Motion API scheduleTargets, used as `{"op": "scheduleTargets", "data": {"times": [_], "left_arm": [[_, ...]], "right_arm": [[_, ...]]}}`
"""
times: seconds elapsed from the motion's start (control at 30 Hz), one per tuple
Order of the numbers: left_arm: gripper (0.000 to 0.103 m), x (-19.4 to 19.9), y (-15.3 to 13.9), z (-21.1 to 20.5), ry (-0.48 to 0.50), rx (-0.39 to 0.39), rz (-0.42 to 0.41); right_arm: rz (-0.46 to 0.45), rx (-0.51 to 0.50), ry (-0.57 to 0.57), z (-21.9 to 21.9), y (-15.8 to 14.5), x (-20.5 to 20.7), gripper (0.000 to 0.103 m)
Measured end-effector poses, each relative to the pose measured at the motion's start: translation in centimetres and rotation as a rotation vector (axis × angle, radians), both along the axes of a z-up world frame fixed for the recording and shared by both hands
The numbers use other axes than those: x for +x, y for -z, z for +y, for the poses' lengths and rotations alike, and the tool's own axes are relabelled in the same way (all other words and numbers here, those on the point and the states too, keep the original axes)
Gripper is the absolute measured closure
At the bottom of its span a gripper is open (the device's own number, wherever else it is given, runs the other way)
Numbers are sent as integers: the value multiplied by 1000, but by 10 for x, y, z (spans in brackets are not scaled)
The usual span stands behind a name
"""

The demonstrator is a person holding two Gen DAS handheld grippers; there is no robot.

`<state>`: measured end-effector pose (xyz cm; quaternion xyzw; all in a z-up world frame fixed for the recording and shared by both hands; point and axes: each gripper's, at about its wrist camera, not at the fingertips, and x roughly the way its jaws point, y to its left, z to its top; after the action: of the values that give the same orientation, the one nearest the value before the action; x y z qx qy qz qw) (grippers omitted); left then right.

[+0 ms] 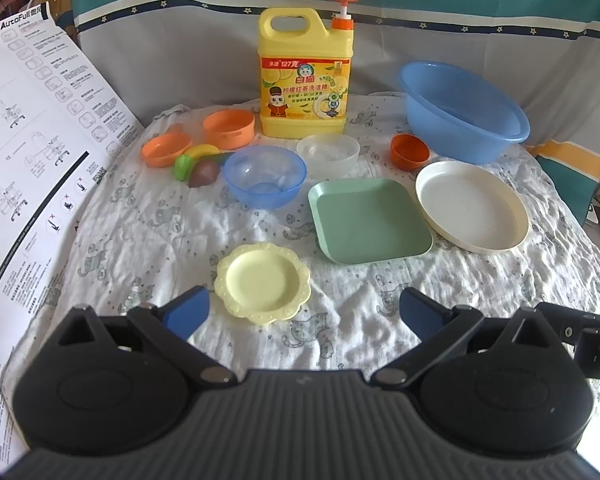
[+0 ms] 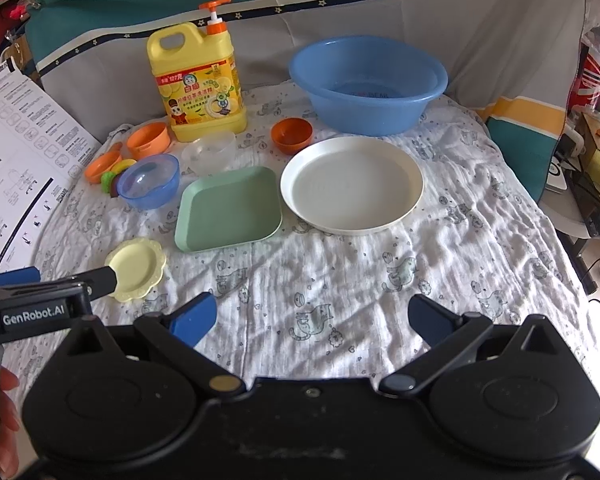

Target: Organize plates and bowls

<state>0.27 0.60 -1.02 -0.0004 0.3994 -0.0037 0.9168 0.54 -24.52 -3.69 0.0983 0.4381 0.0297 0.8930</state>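
On the white printed cloth lie a small yellow scalloped plate (image 1: 263, 282) (image 2: 137, 269), a green square plate (image 1: 369, 220) (image 2: 229, 208) and a round white plate (image 1: 471, 206) (image 2: 352, 184). Behind them stand a clear blue bowl (image 1: 265, 176) (image 2: 150, 181), a clear white bowl (image 1: 328, 151) (image 2: 209, 152), a dark orange bowl (image 1: 409, 151) (image 2: 292, 134) and two light orange bowls (image 1: 229, 128) (image 2: 148, 140). My left gripper (image 1: 304, 312) is open, just short of the yellow plate. My right gripper (image 2: 312, 316) is open and empty over bare cloth.
A large blue basin (image 1: 462, 110) (image 2: 366, 84) stands at the back right, a yellow detergent jug (image 1: 306, 76) (image 2: 198, 80) at the back centre. Toy fruit (image 1: 198, 162) lies beside the orange bowls. A printed instruction sheet (image 1: 32, 152) leans at the left.
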Motion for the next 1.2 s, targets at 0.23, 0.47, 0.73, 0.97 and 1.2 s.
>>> {"op": "scheduleTargets", "data": {"times": [0.23, 0.47, 0.73, 0.97, 1.2], "left_arm": [[0, 0, 4, -1, 1, 5, 2], [0, 2, 5, 0, -2, 6, 5], [0, 5, 10, -1, 2, 8, 11], [0, 11, 18, -6, 12, 21, 17], [0, 23, 28, -7, 27, 14, 21]], "right_arm": [[8, 3, 0, 1, 4, 2, 0], [14, 10, 9, -1, 8, 4, 0], [30, 13, 5, 0, 14, 6, 0], [45, 15, 9, -2, 22, 13, 0], [60, 25, 21, -7, 35, 28, 0]]}}
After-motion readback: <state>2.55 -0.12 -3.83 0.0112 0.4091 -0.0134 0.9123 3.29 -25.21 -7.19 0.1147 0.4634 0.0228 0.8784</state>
